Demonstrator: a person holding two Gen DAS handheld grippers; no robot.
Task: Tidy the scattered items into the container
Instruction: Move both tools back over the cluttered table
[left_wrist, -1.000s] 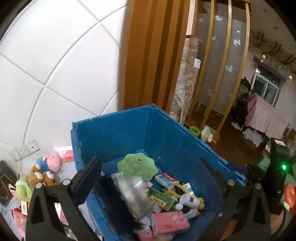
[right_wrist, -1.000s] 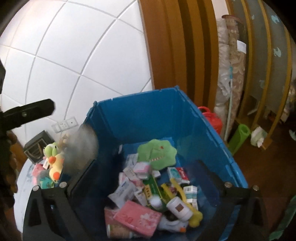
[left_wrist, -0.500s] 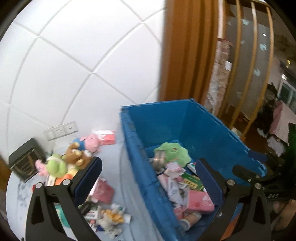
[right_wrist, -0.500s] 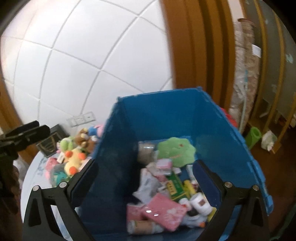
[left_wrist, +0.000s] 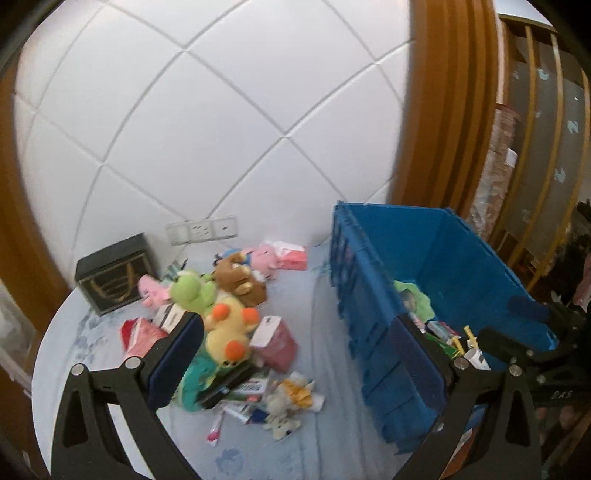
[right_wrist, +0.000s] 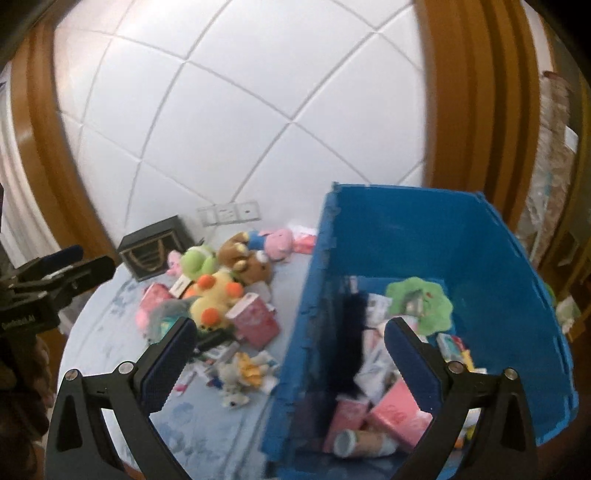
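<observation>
The blue crate (right_wrist: 509, 295) looks like hard matt plastic. The yellow duck (left_wrist: 225, 332) and brown bear (left_wrist: 240, 282) are fuzzy plush. The tabletop (left_wrist: 325, 295) wears pale cloth (faintly printed). Wall tiles (left_wrist: 221, 110) gleam smooth; the door frame (left_wrist: 443, 110) is glossy wood.

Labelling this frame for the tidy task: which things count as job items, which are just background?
Job:
- blue bin
- yellow plush
- green plush
- brown bear
- pink pig
- pink packs
- small tubes and packets
- left gripper and right gripper, both open and empty

Lying about:
- dark box
- wall sockets
- table
</observation>
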